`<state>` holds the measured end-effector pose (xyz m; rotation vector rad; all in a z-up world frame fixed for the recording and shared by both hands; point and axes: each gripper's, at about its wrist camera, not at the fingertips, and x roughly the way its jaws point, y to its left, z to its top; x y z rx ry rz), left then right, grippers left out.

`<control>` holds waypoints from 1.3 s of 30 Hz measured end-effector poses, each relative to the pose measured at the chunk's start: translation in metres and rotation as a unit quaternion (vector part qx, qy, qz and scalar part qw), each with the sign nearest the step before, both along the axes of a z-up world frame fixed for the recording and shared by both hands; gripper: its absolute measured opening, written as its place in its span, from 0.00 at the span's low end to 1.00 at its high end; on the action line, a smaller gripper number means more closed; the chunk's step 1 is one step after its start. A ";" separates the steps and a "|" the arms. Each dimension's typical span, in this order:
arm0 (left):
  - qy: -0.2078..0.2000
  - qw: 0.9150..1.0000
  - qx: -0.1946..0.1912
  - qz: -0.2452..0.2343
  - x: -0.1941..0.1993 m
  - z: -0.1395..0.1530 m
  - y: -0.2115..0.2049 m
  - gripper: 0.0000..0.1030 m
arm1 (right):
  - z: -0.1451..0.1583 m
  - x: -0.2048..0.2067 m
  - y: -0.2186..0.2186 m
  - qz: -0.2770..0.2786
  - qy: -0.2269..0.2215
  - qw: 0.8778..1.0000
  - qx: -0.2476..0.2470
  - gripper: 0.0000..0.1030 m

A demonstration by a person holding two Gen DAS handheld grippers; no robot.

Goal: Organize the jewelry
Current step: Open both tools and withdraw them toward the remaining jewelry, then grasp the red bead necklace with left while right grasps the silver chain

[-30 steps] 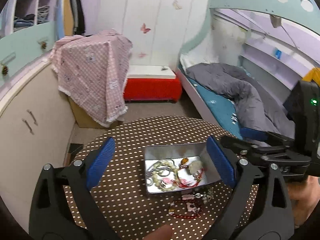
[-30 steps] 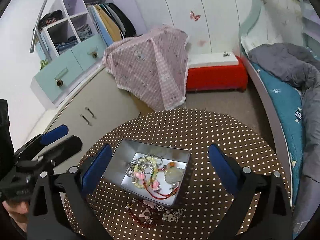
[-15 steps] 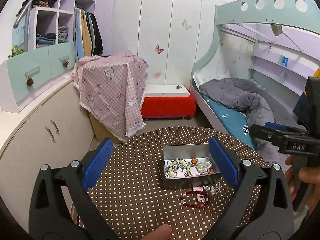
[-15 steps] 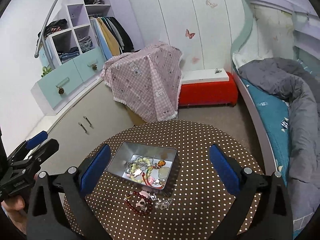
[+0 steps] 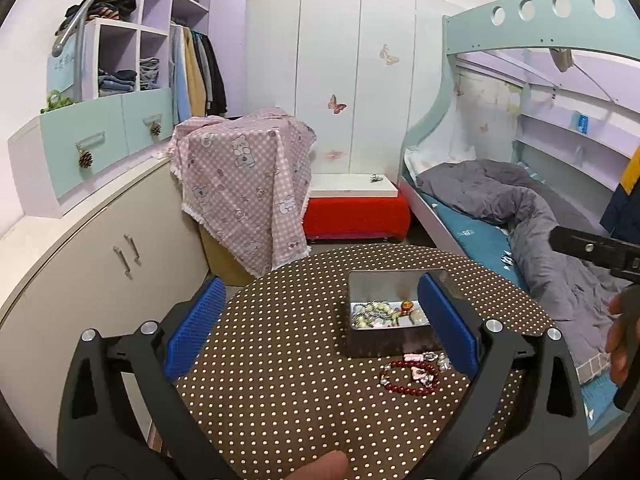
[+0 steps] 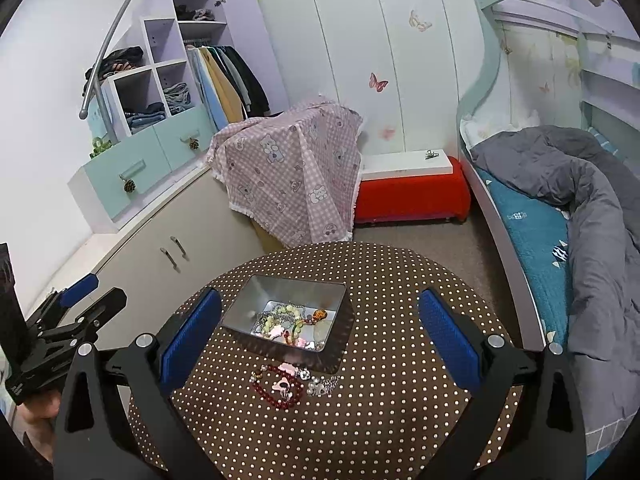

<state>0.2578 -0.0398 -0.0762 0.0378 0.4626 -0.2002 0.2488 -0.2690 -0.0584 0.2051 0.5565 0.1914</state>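
Observation:
A silver metal tin point(image 5: 394, 276) point(image 6: 244, 306) holding bead necklaces and small pieces point(image 6: 286, 320) stands on a round brown polka-dot table point(image 5: 288, 340) point(image 6: 392, 360). A dark red bead bracelet point(image 5: 410, 376) point(image 6: 280, 392) and small sparkly pieces point(image 6: 322, 386) lie on the cloth in front of the tin. My left gripper point(image 5: 320, 330) is open and empty, held back above the table's near side. My right gripper point(image 6: 320, 334) is open and empty, above the near edge. The left gripper also shows at the right wrist view's left edge point(image 6: 66, 312).
A curved cabinet point(image 5: 80, 264) runs along the left. A pink checked cloth covers a box point(image 5: 244, 184) beyond the table. A red bench point(image 5: 356, 212) stands at the back and a bed with a grey quilt point(image 5: 520, 216) at the right.
Both grippers have pulled back and up from the tin, so the tin and the loose jewellery look smaller and farther away. Both stayed open and empty.

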 end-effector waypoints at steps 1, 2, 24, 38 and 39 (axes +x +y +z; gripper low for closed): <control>0.001 1.000 0.000 0.001 -0.002 -0.002 0.001 0.92 | -0.001 -0.003 0.001 0.000 -0.001 1.000 -0.002 0.92; 0.002 1.000 0.000 0.001 -0.003 -0.004 0.001 0.92 | -0.002 -0.006 0.001 -0.001 -0.002 1.000 -0.005 0.92; 0.076 0.996 0.050 -0.025 -0.001 -0.089 -0.027 0.92 | -0.076 -0.027 -0.008 -0.008 0.062 0.998 -0.003 0.92; 0.173 0.979 0.097 -0.053 0.050 -0.143 -0.065 0.82 | -0.109 -0.011 -0.007 0.009 0.099 0.995 -0.005 0.92; 0.178 0.978 0.097 -0.056 0.053 -0.145 -0.066 0.76 | -0.110 -0.010 -0.006 0.014 0.100 0.995 -0.007 0.92</control>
